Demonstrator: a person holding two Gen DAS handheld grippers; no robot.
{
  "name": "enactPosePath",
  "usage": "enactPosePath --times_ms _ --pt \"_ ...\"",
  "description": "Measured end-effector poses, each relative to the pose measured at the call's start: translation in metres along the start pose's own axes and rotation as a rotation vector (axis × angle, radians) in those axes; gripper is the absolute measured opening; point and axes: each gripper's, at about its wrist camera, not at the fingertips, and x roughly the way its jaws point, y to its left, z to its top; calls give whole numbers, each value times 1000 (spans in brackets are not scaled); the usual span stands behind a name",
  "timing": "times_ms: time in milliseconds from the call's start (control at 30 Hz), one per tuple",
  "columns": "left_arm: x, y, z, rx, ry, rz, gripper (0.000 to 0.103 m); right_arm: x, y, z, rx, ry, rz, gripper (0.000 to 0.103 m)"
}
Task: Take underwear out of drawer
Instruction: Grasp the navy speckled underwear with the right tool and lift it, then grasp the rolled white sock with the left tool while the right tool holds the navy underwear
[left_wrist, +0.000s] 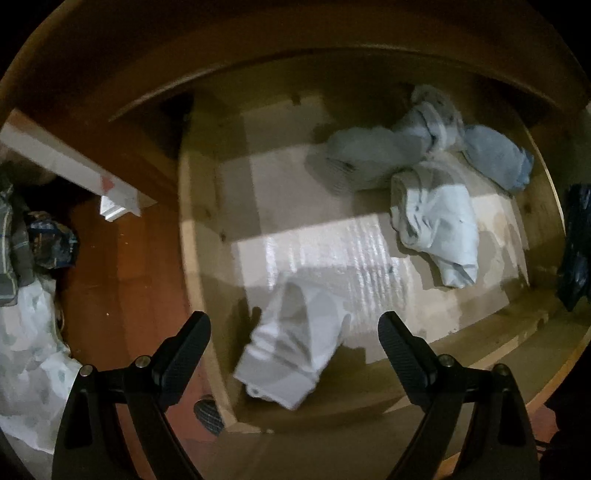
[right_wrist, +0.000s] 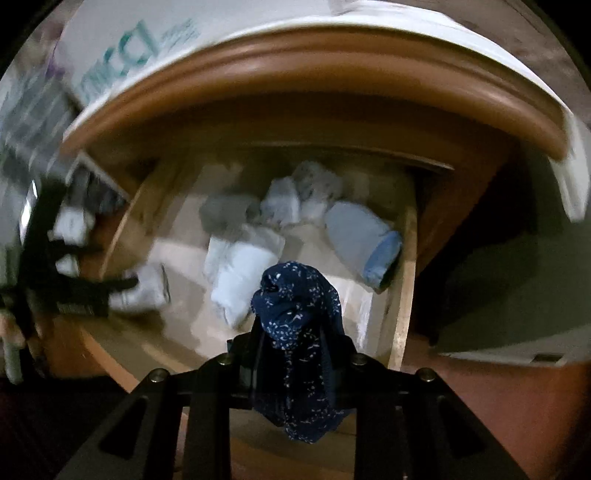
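Looking straight down in the left wrist view, I see an open wooden drawer (left_wrist: 199, 236) holding several crumpled pieces of underwear. A white piece (left_wrist: 291, 350) lies near the front left corner. My left gripper (left_wrist: 293, 319) hangs over it, open, a finger on each side and neither touching. A pale blue-white piece (left_wrist: 439, 229), a grey one (left_wrist: 365, 158) and a blue one (left_wrist: 498, 158) lie farther back. In the right wrist view, my right gripper (right_wrist: 295, 332) is shut on navy speckled underwear (right_wrist: 299, 354), held above the drawer (right_wrist: 404, 280); the cloth hides the fingertips.
The dresser's rounded top edge (right_wrist: 314, 74) overhangs the drawer, with a white sheet with teal lettering (right_wrist: 147, 40) on it. A pile of pale and dark clothes (left_wrist: 29, 332) lies on the red-brown floor (left_wrist: 122, 277) left of the drawer. A white box (left_wrist: 74, 166) stands nearby.
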Motion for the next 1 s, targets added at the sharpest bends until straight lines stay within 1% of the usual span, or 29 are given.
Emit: enactPosePath --times_ms 67,100,133,167,233,333,500,600,700,900,967,1000 --pt "6 -1 0 2 35 -44 90 -1 -3 6 22 -27 8 25" --pt "9 -2 0 1 51 -53 90 -7 -4 6 27 -36 7 25" --pt "13 -1 0 3 65 -54 90 -8 -8 9 38 -52 5 25" --pt "15 1 2 -2 82 -36 90 -9 -11 10 49 -57 8 25" --pt "17 5 6 -5 89 -10 89 -10 -15 10 72 -55 12 25" --pt "21 12 13 -26 123 -52 90 -10 -17 9 90 -45 20 25" --pt "29 19 24 -28 192 -64 90 -10 -12 10 81 -52 25 25" --pt "35 19 30 -22 231 -58 90 -14 -10 12 74 -69 25 25" --pt "43 15 34 6 265 -43 90 -15 -13 12 78 -72 24 25" --pt "55 -4 28 109 301 27 92 -22 -22 15 109 -94 10 25" --pt "58 -12 29 127 315 29 92 -25 -22 16 106 -103 8 25" --pt "61 -15 28 120 329 19 92 -26 -23 17 109 -107 9 25"
